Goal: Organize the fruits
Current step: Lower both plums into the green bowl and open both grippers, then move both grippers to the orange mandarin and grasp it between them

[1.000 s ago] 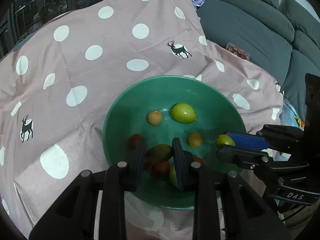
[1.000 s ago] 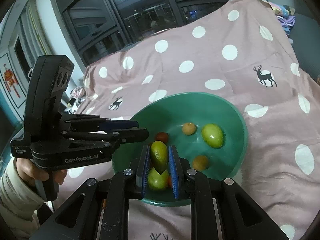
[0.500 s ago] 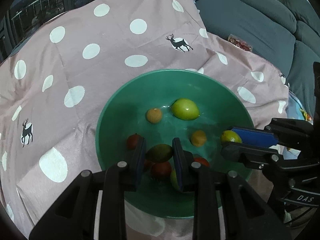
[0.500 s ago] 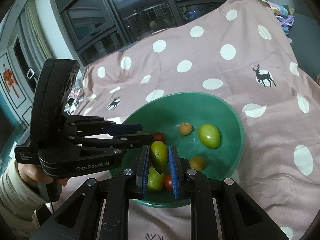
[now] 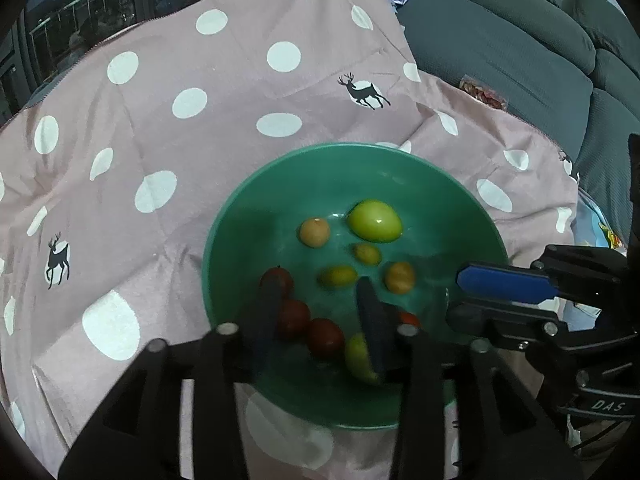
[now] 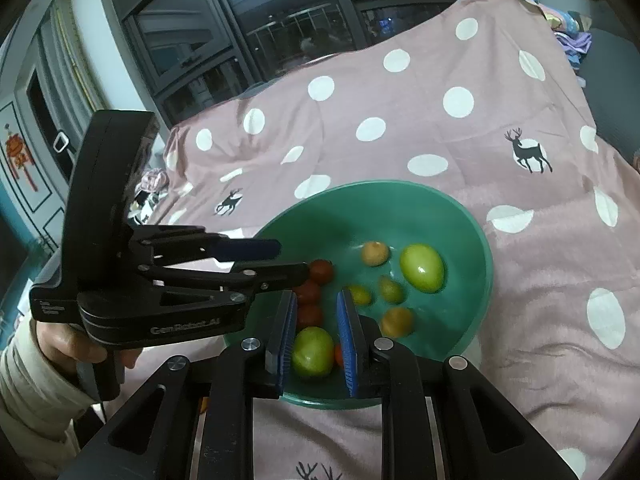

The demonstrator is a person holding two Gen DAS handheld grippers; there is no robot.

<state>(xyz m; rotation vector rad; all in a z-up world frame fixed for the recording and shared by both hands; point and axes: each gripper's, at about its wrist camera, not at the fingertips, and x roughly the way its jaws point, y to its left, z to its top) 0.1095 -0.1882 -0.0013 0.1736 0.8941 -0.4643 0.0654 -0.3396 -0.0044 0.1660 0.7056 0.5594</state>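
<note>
Green plastic bowl (image 5: 240, 216) gathers the fruits; above it left gripper (image 5: 320, 304) has just been opening, nothing between; right gripper (image 6: 316, 320) parted, empty.

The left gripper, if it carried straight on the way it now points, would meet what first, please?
Probably the small yellow-green fruit on the floor of the green bowl, seen just beyond the open left gripper; its jaws have just been opening, nothing between them. Depth is uncertain.
</note>
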